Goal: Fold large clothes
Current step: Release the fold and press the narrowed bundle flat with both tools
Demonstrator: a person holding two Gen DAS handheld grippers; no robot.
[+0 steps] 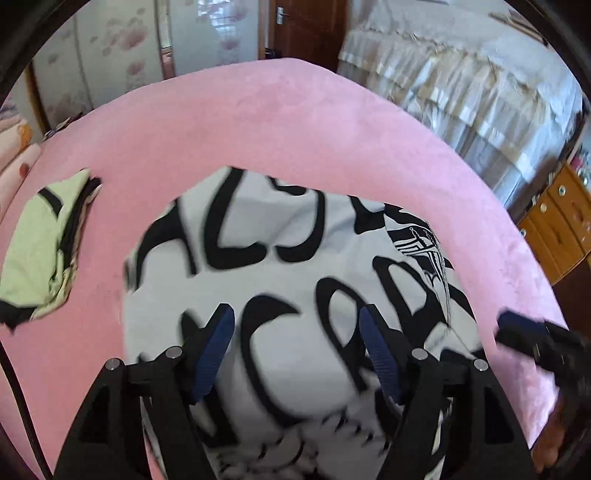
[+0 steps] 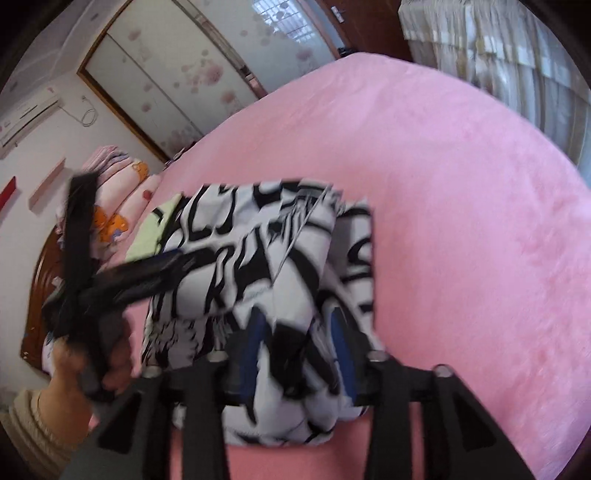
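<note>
lying folded into a thick bundle on the pink bedspread (image 1: 332,122), the white garment with big black lettering (image 1: 295,288) takes up the middle of both views; in the left wrist view the left gripper (image 1: 297,321) hangs over the near part of the bundle with its blue-padded fingers (image 1: 216,347) spread well apart, the cloth showing between them but neither pad pressing on it, so it has hold of nothing; the right gripper (image 2: 295,325) in its own view sits at the near edge of the same bundle, fingers partly apart with a ridge of the cloth rising between the blue pads (image 2: 341,332); the picture is blurred there and i cannot tell whether the pads pinch the fabric or only stand beside it; the right gripper's tip also pokes in at the right edge of the left view; a hand (image 2: 70,369) in a ribbed beige sleeve (image 2: 33,424) grips the handle of the left tool at the left of the right view; a pale green and black folded garment (image 1: 44,251) lies apart on the bedspread, to the left of the lettered one; folded pink bedding (image 2: 118,199) is stacked by a wooden headboard (image 2: 40,295); a wardrobe with flowered doors (image 2: 166,74) and a wooden door (image 1: 310,26) stand beyond the bed.
</note>
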